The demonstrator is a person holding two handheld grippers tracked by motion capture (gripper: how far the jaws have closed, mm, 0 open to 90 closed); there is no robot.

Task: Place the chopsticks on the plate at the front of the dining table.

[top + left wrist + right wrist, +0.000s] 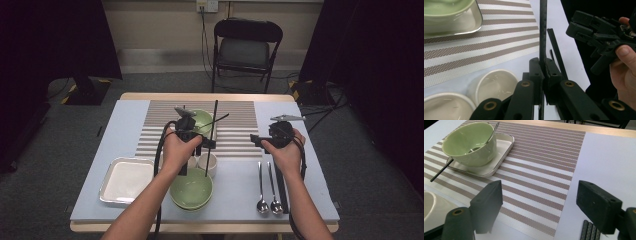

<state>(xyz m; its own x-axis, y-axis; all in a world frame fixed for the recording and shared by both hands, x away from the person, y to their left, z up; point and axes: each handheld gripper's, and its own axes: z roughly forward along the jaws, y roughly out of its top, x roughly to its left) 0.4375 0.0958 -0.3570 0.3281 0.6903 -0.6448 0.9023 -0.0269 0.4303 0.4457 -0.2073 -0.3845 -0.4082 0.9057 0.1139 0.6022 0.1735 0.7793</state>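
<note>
At centre frame in the high view, the left gripper (196, 142) clamps a black chopstick (211, 137) upright above the cups. The right gripper (260, 140), centre-right, stands wide, empty.

Placemat (541, 157) striped beige and white, dotted weave. Table cover (130, 120) pale blue. Bowl (469, 143) light green, on white tray (499, 157). Chopstick (543, 30) black. Cups (496, 86) cream. Spoons (268, 202) silver. Both grippers' bodies black.

left tongs (192, 131): clamped tight (hand raised) | right tongs (539, 202): jaws wide apart, nothing between
</note>
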